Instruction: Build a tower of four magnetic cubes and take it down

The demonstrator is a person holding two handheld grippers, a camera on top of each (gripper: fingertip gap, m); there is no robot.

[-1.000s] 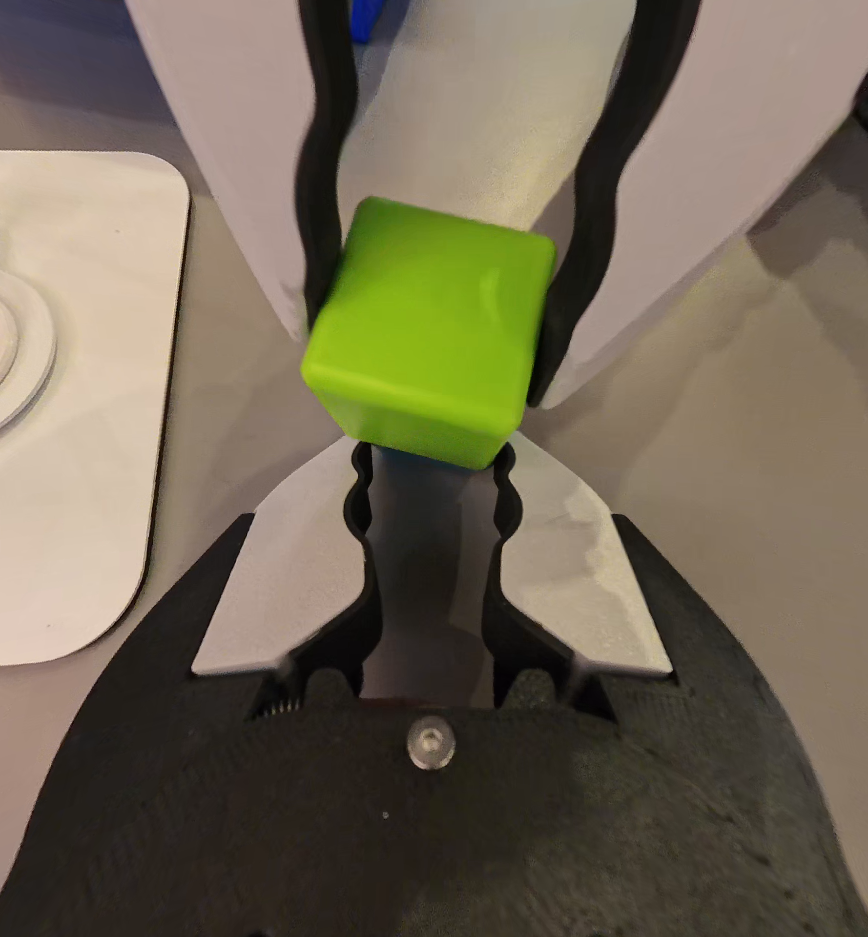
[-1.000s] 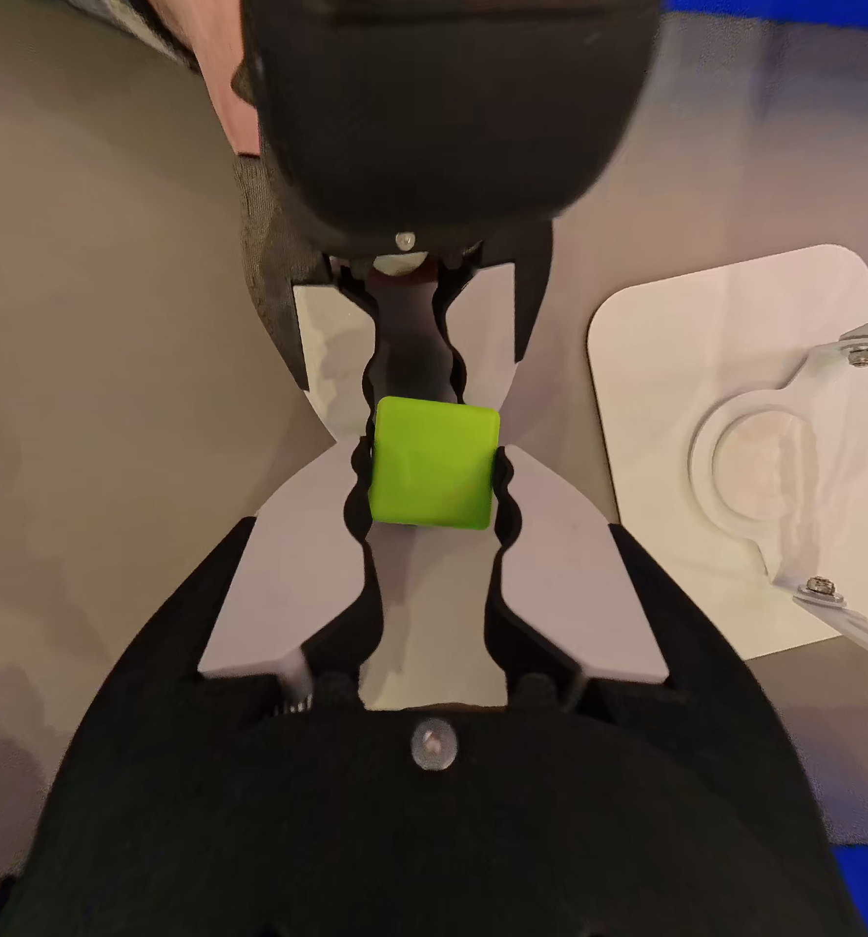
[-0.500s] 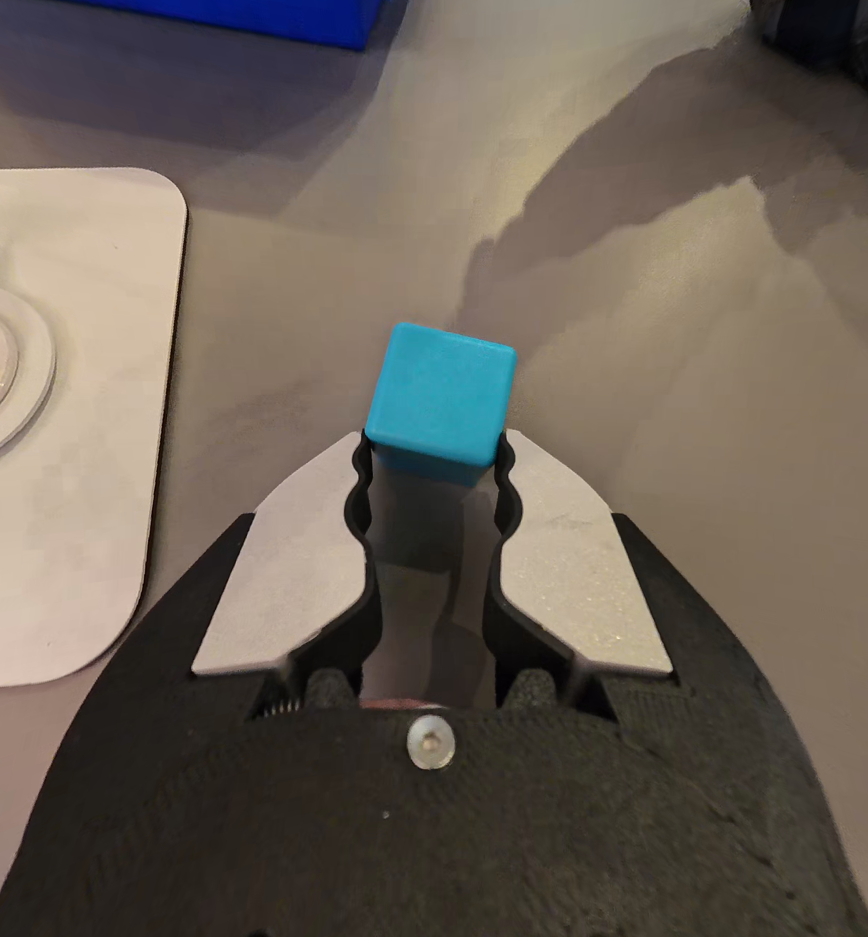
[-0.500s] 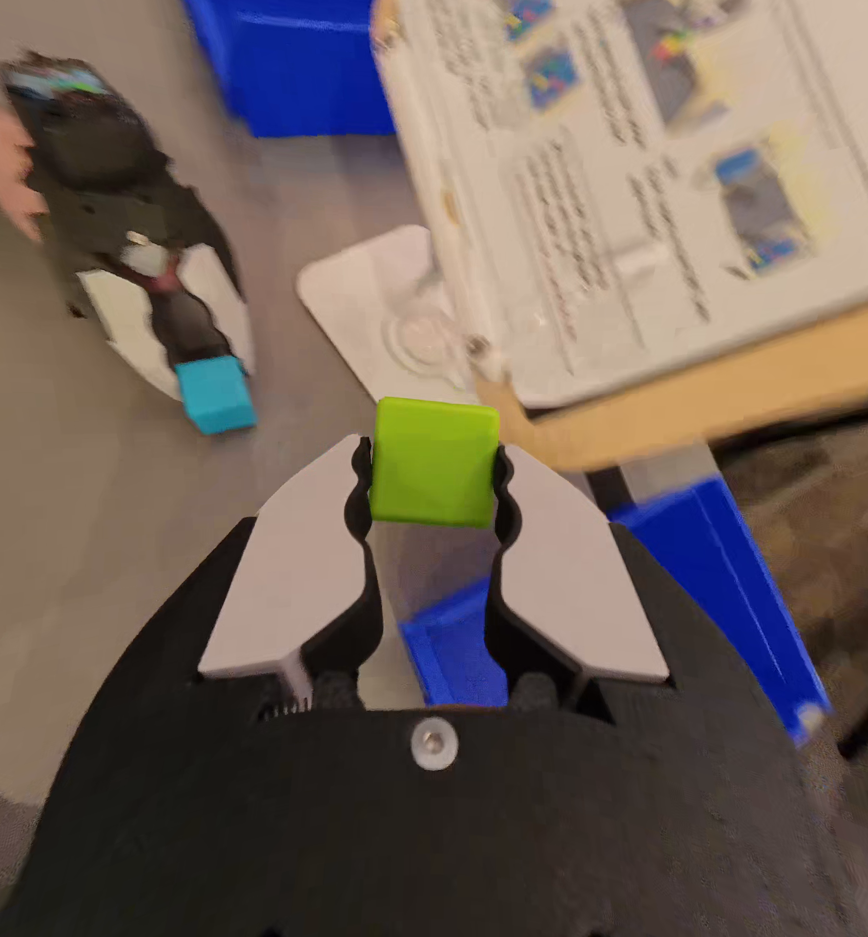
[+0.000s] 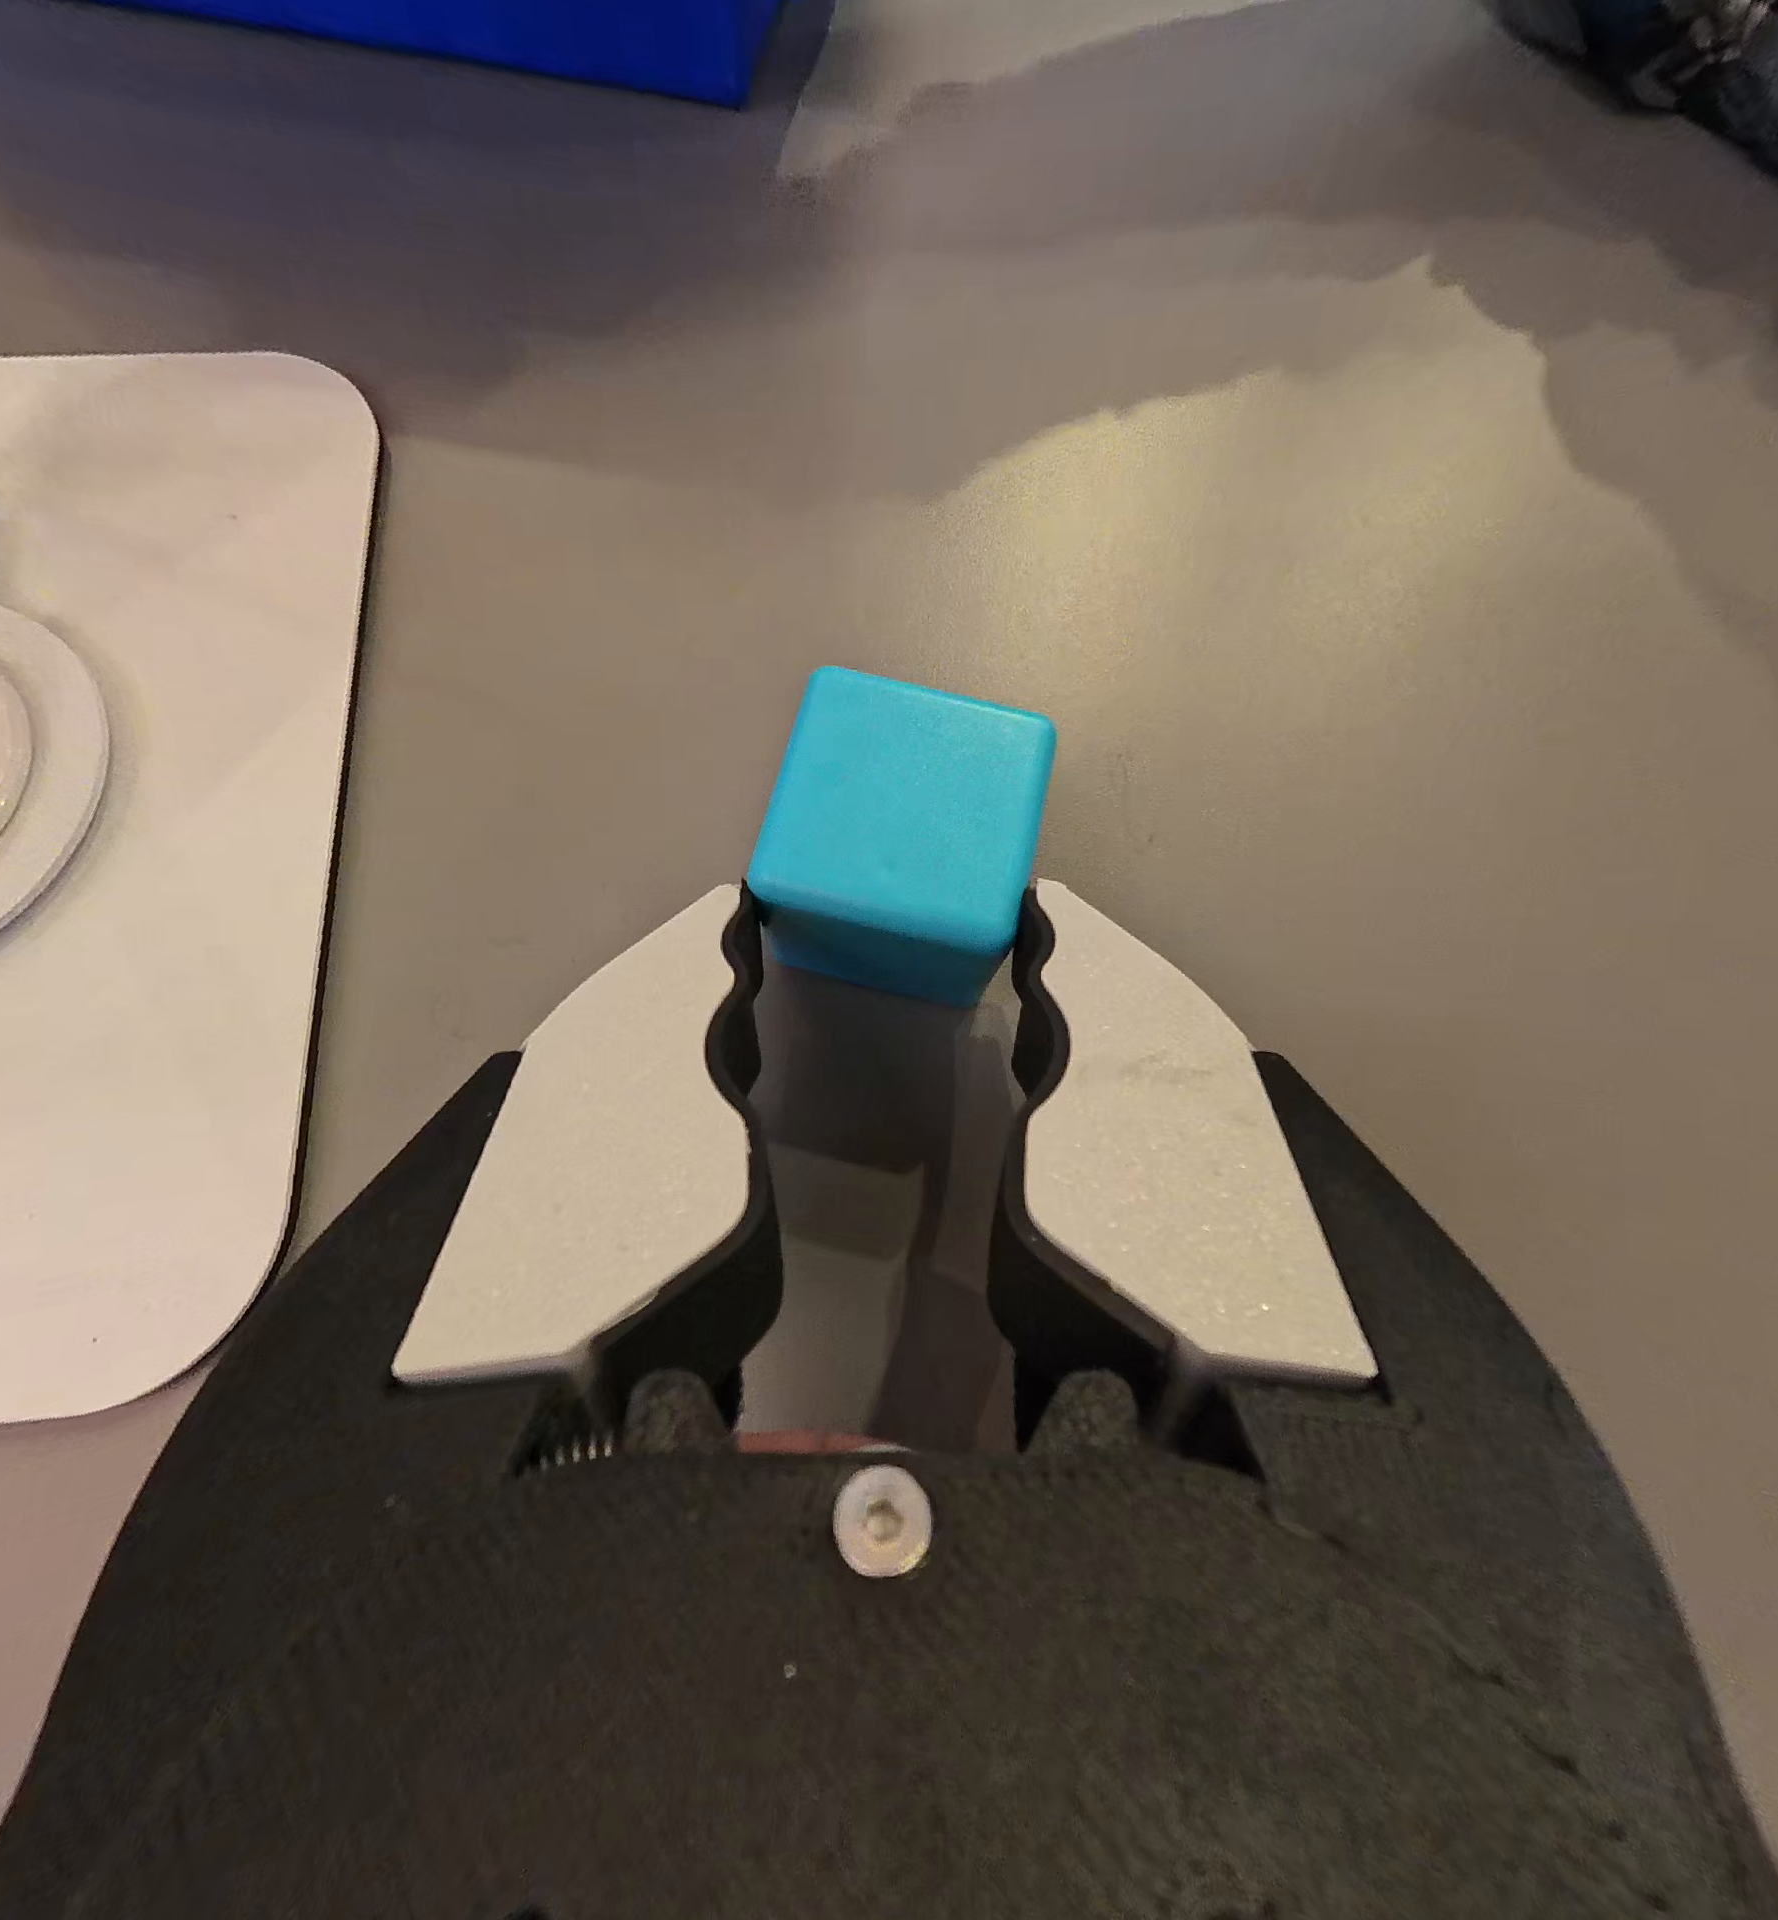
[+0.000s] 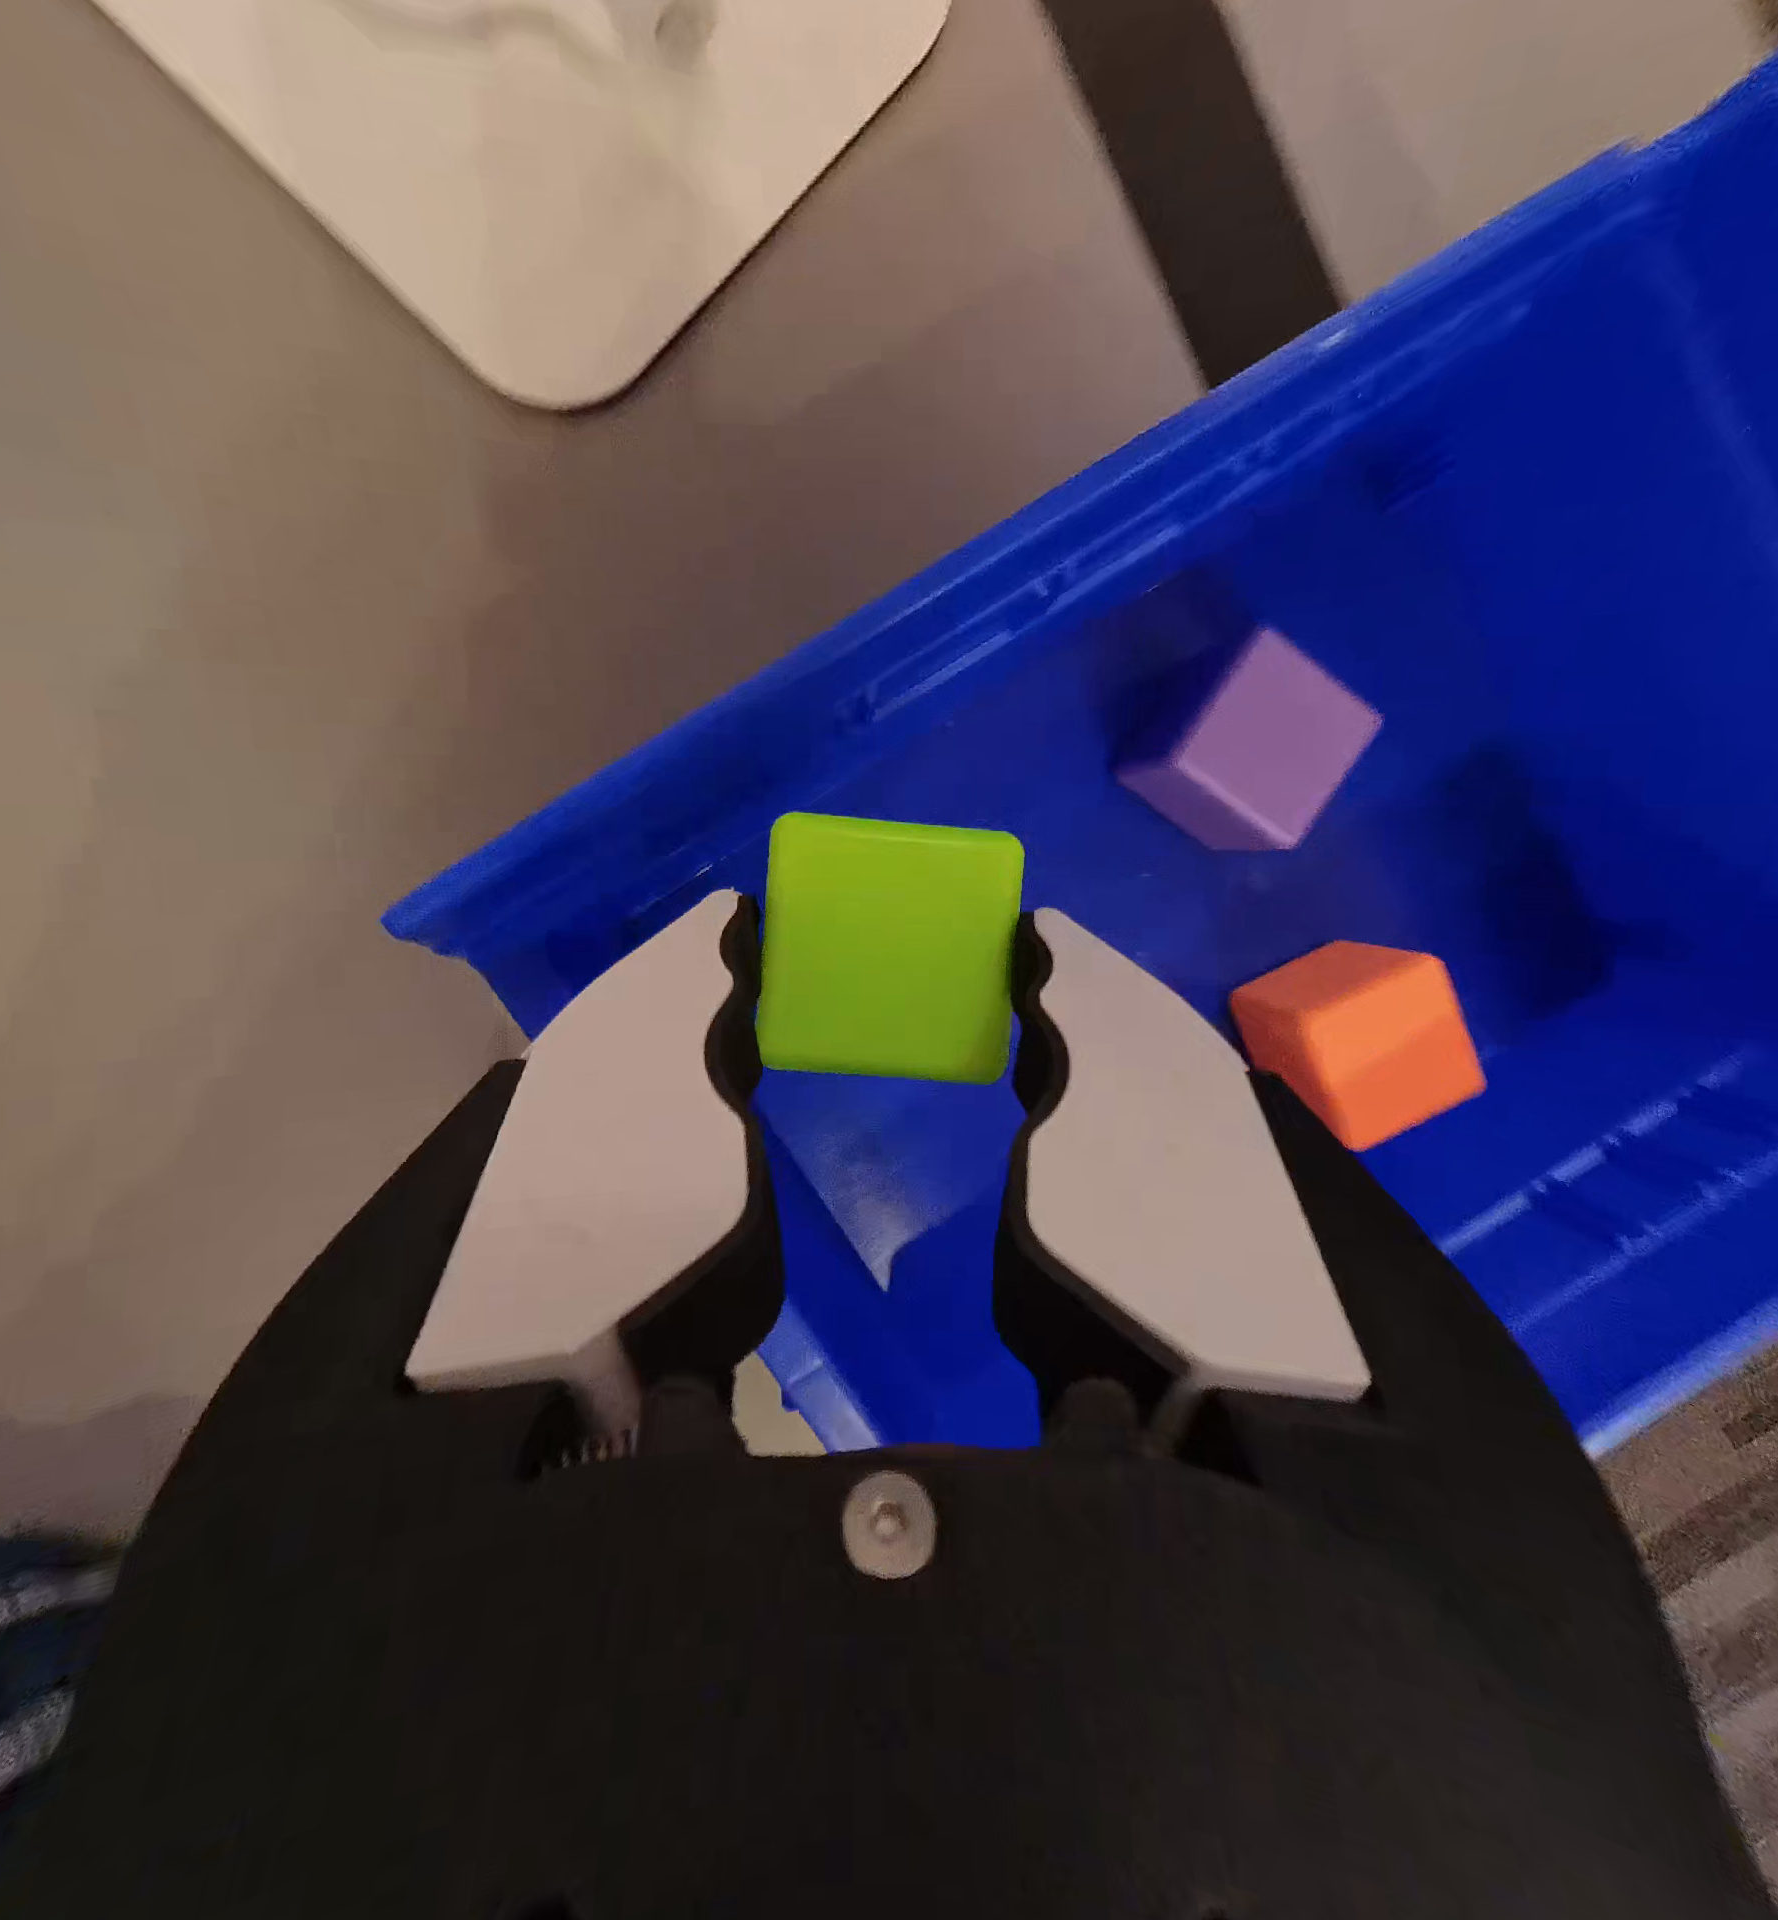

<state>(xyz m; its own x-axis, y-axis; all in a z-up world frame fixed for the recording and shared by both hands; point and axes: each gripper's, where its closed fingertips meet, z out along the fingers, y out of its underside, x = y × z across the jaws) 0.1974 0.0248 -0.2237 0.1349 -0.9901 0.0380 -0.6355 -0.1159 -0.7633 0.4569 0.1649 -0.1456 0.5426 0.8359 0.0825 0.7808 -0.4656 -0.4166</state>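
Note:
In the left wrist view my left gripper (image 5: pixel 885 925) is shut on a light blue cube (image 5: pixel 900 831), held at the fingertips over the grey table (image 5: pixel 1280 675). In the right wrist view my right gripper (image 6: pixel 885 935) is shut on a green cube (image 6: pixel 890 951) and holds it above the near corner of a blue bin (image 6: pixel 968 644). A purple cube (image 6: pixel 1254 743) and an orange cube (image 6: pixel 1368 1039) lie inside that bin, to the right of the gripper.
A white base plate (image 5: pixel 126 883) with a clear round holder lies left of the left gripper; its corner (image 6: pixel 552 156) shows above the bin. Another blue bin (image 5: pixel 449 42) stands at the far edge. Patterned carpet (image 6: pixel 1758 1558) lies beyond the bin, at lower right. Across from one pair of fingers to the other is roughly 30 centimeters.
The right gripper pulled the green cube off the blue cube and swung it away to above the blue bin. The left gripper stayed in place, shut on the blue cube.

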